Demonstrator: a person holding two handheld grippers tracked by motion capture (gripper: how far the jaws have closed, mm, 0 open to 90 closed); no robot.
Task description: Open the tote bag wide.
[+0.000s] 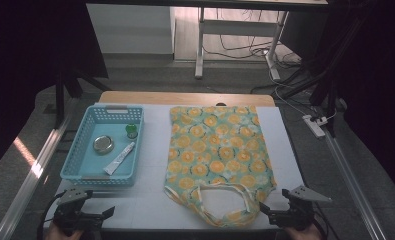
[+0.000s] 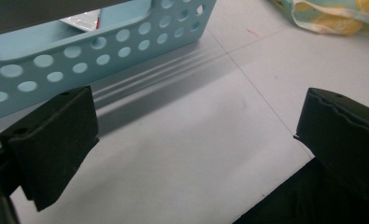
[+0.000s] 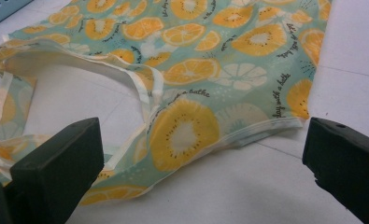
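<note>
A thin fabric bag (image 1: pixel 217 155), printed with orange slices and the words "stay with a bathe", is lying flat at centre frame on the white worktop (image 1: pixel 150 200). Both the left claw (image 1: pixel 96 214) and the right claw (image 1: pixel 271 212) are gaping empty near the bottom edge, beside a perforated blue plastic basket (image 1: pixel 80 155).

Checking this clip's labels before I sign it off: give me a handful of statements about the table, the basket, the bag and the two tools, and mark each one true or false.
1. The fruit-print bag lies flat on the table, its handles toward the person. True.
2. The blue basket sits to the right of the bag. False: it is on the bag's left in the high view.
3. The basket holds a round tin, a white tube and a small green-capped item. True.
4. The right tool is shut on the bag's handle. False: its jaws stand apart, short of the bag's edge.
5. The left tool is open over bare table beside the basket. True.
</note>
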